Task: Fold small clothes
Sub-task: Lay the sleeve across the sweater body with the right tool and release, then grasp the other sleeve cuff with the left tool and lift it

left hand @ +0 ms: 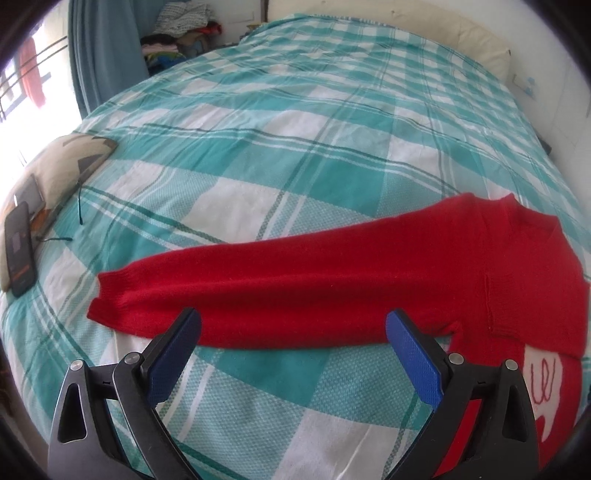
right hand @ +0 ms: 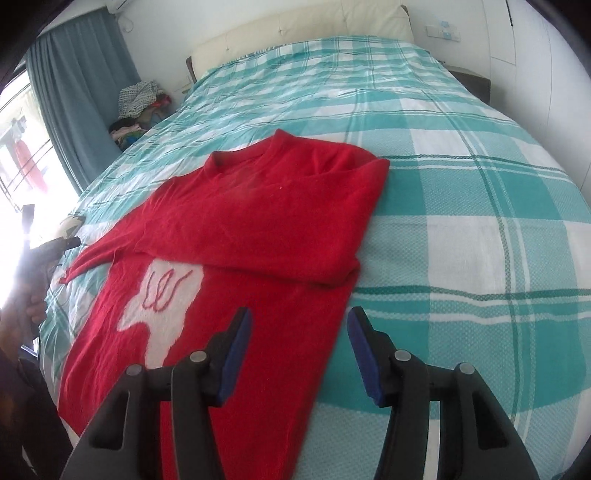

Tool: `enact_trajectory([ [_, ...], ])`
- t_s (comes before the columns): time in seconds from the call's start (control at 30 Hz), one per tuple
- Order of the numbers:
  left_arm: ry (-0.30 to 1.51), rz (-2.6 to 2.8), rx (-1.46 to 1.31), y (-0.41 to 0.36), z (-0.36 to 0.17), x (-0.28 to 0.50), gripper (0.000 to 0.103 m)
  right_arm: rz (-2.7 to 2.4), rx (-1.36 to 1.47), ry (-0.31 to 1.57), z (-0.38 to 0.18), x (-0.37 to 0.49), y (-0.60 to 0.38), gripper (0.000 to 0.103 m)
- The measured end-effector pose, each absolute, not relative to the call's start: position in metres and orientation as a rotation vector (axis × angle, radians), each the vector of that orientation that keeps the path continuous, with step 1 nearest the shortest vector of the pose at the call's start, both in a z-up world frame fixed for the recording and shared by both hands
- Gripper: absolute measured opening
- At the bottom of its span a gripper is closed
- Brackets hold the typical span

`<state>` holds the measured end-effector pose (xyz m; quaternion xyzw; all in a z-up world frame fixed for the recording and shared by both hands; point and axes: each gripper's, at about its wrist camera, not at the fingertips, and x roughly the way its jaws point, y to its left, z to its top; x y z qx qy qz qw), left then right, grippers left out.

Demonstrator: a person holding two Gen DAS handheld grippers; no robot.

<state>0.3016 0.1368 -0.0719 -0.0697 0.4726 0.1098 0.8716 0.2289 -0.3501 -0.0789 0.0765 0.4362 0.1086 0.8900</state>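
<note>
Blue-padded fingers of the left gripper (left hand: pixel 293 328) stand wide apart in the left wrist view, nothing between them, hovering just short of the near edge of the red sweater's outstretched sleeve (left hand: pixel 258 291); no pad touches the knit. Right gripper (right hand: pixel 300 332), in its own view, is likewise parted with empty space between the pads, poised above the sweater's lower right edge, its left finger (right hand: pixel 236 354) over the red fabric and its right finger (right hand: pixel 364 354) over the bedspread; contact with the cloth cannot be confirmed. Red sweater (right hand: pixel 258 229) lies flat on the teal-and-white checked bedspread (right hand: pixel 461 229), collar toward the cream headboard (right hand: pixel 295 33), hem toward the cameras. One sleeve is folded across the chest, forming a straight fold along the sweater's right side; the other sleeve runs out to the sweater's left, cuff lying flat on the bedspread. White motif (right hand: pixel 162 306) with red stitched lines shows on the sweater front, just below the folded sleeve. Beyond the outstretched cuff, well apart from the sweater, a dark phone (left hand: pixel 20 254) rests on a beige cushion (left hand: pixel 70 166). Further from the sweater, past the bed's far left corner, a heap of clothes (right hand: pixel 140 107) sits beside a blue-grey curtain (right hand: pixel 77 96). A person's hand (right hand: pixel 26 302) on the other gripper's handle appears at the left border of the right wrist view.
</note>
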Motion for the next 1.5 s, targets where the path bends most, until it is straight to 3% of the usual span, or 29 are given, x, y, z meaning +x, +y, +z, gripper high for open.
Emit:
enact_trajectory([
  [0.17,0.99,0.297,-0.232,0.18,-0.071,0.291,0.1,0.245,0.131,0.871,-0.069,0.218,-0.341,0.054],
  [0.43,0.978,0.513,-0.63,0.326,-0.096,0.252,0.1,0.227,0.181,0.835,-0.056,0.217,-0.353,0.054],
  [0.57,0.994,0.457,-0.694,0.346,-0.109,0.249,0.094,0.216,0.193,0.841,-0.057,0.219,-0.354,0.054],
  [0.77,1.065,0.395,-0.639,0.334,-0.123,0.269,0.061,0.212,0.203,0.853,-0.061,0.221,-0.351,0.054],
  [0.83,1.076,0.439,-0.61,0.333,-0.126,0.271,0.029,0.209,0.214,0.849,-0.06,0.219,-0.353,0.054],
  [0.87,1.079,0.453,-0.606,0.333,-0.126,0.271,0.004,0.207,0.22,0.845,-0.06,0.218,-0.354,0.054],
  [1.0,1.004,0.482,-0.645,0.33,-0.108,0.26,0.003,0.188,0.243,0.824,-0.055,0.215,-0.363,0.054],
  [1.13,0.874,0.412,-0.488,0.281,-0.054,0.261,0.003,0.179,0.298,0.797,-0.049,0.213,-0.375,0.054],
  [1.37,0.741,0.049,-0.161,0.106,0.053,0.315,0.003,0.171,0.361,0.771,-0.041,0.215,-0.388,0.054],
  [1.5,0.72,-0.146,-0.019,-0.006,0.075,0.33,0.003,0.169,0.349,0.756,-0.036,0.212,-0.389,0.054],
])
